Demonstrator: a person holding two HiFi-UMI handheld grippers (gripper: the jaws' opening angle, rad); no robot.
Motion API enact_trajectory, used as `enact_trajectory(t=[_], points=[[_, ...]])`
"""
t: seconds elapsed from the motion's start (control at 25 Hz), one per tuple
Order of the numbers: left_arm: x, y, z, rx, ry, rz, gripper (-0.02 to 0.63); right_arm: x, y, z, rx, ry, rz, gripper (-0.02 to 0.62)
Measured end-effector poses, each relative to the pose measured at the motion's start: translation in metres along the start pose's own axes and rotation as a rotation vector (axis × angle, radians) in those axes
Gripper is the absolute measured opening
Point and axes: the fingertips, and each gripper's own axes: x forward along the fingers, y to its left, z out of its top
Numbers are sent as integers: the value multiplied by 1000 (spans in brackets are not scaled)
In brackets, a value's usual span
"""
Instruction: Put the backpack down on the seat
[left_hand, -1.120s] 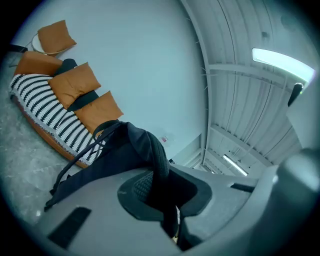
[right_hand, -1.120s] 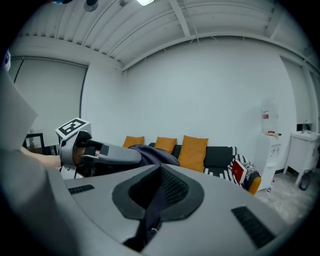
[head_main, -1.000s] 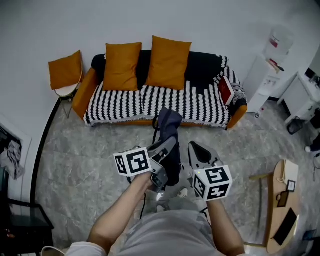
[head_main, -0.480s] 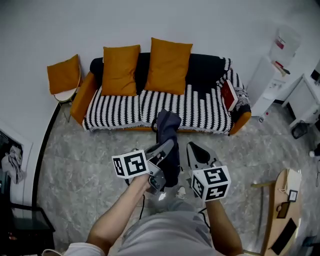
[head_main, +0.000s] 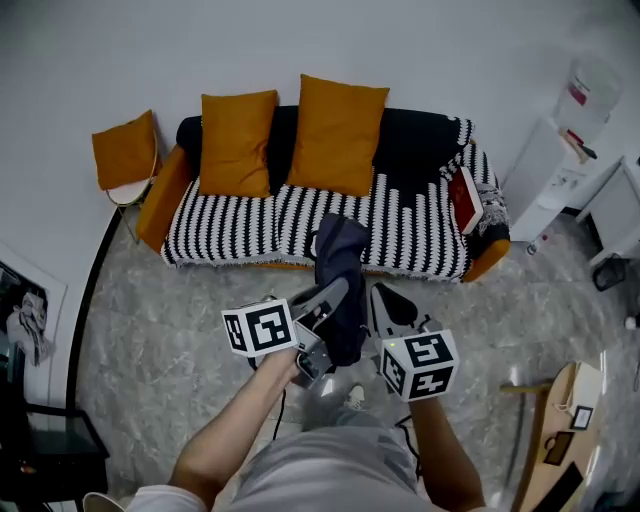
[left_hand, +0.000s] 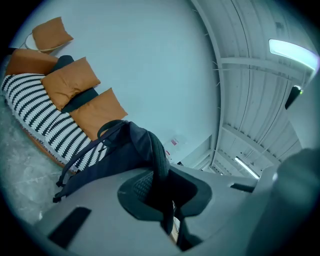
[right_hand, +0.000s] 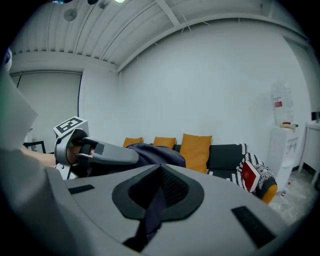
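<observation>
Currently backpack (head_main: 340, 250) long axis runs toward sofa (head_main: 400, 215); left claw (head_main: 338, 292), right claw (head_main: 378, 293) pinching it.

A white wall (head_main: 420, 50) backs a sofa (head_main: 240, 225) with a black-and-white striped cover and orange arms. 2 orange cushions (head_main: 237, 142) lean on its black backrest, and a red book (head_main: 462, 186) rests near its right end. Left of it, a small chair (head_main: 122, 190) carries a third cushion (head_main: 124, 148). The floor (head_main: 150, 320) is grey marbled stone. A white water dispenser (head_main: 560, 165) stands at the right. A lit strip lamp (left_hand: 295, 47) sits on the panelled ceiling (left_hand: 250, 90).
</observation>
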Motion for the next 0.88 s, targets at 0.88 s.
enact_trajectory(t=[0.88], points=[[75, 39, 35, -33, -47, 76, 21, 61, -70, 6, 0, 46, 85, 2]])
